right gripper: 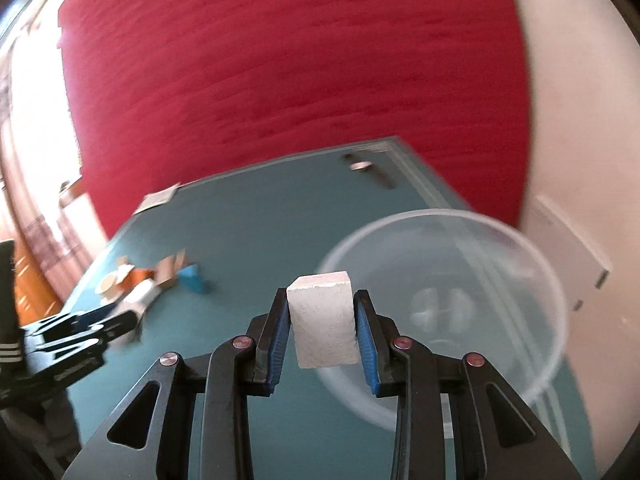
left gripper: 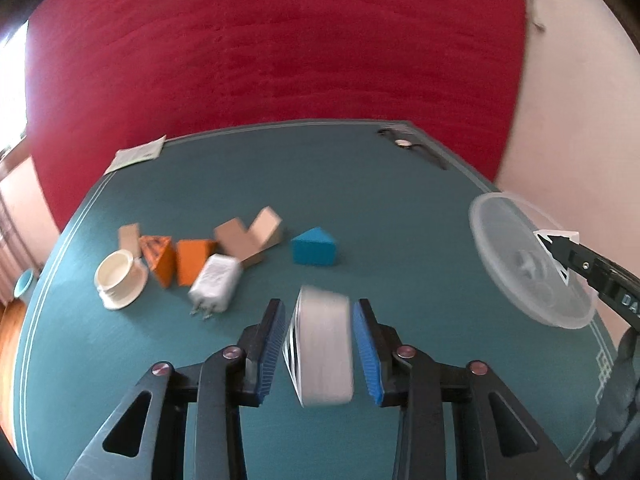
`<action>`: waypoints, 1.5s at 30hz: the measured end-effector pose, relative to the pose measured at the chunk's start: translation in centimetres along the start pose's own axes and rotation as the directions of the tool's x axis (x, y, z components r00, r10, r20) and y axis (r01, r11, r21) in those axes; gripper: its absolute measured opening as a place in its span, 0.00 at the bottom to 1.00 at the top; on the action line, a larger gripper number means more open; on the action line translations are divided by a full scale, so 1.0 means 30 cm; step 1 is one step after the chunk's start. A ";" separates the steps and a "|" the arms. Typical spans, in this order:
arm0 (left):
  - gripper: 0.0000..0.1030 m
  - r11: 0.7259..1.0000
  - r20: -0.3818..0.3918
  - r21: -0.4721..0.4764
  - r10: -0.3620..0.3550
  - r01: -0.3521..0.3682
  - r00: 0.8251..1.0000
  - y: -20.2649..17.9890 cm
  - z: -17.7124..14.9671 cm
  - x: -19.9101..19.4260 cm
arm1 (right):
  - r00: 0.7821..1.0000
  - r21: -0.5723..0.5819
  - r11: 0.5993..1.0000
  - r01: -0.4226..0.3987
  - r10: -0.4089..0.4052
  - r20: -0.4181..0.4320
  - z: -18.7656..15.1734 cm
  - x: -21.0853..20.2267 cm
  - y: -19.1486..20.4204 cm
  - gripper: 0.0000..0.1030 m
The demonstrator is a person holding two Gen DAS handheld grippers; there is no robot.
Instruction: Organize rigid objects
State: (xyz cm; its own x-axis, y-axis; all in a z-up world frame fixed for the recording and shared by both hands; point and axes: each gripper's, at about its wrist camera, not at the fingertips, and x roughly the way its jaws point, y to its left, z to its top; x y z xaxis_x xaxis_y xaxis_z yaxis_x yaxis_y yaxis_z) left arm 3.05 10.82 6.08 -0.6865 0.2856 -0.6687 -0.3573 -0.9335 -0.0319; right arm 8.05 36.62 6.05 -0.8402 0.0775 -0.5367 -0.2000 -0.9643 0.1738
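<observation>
teal tabletop [left gripper: 380, 200], red wall behind. left claw [left gripper: 320, 344] clamped on white roll [left gripper: 324, 348]; right claw [right gripper: 322, 316] clamped on white block [right gripper: 322, 316]. carry step judged underway; next, release into clear bowl [right gripper: 520, 248] needed.

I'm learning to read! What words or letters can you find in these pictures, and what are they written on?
"DA": white letters on the right gripper, cut off at the picture's edge.
White charger: grey print, too blurred to read.
Paper leaflet at the table's far edge: print too small to read.
Orange block: dark markings, not readable.
Nothing else has writing.
</observation>
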 end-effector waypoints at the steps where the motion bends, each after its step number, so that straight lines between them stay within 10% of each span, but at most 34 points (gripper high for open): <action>1: 0.37 1.000 0.002 0.009 -0.010 0.010 1.000 -0.018 0.007 0.001 | 1.000 0.009 1.000 0.018 -0.018 0.005 -0.001 -0.006 -0.017 0.32; 13: 0.38 0.999 -0.002 0.021 -0.031 0.031 1.000 -0.066 0.019 -0.009 | 0.985 0.117 0.980 0.163 -0.168 0.032 -0.032 -0.037 -0.186 0.47; 21: 0.57 0.999 -0.043 -0.033 0.021 -0.022 0.999 0.041 -0.046 -0.048 | 0.979 0.078 0.981 0.179 -0.185 0.079 -0.063 -0.057 -0.137 0.47; 45: 0.74 0.992 -0.191 -0.042 0.106 -0.116 0.976 0.141 -0.238 -0.036 | 0.988 -0.046 0.993 0.108 -0.102 0.114 -0.116 -0.113 -0.003 0.47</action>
State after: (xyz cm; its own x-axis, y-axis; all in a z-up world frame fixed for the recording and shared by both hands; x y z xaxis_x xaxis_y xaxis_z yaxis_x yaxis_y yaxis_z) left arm 6.81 5.02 1.37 -0.5867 0.1379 -0.7980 -0.2480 -0.9686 0.0149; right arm 12.66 35.57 4.98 -0.8674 0.2038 -0.4539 -0.2661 -0.9609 0.0771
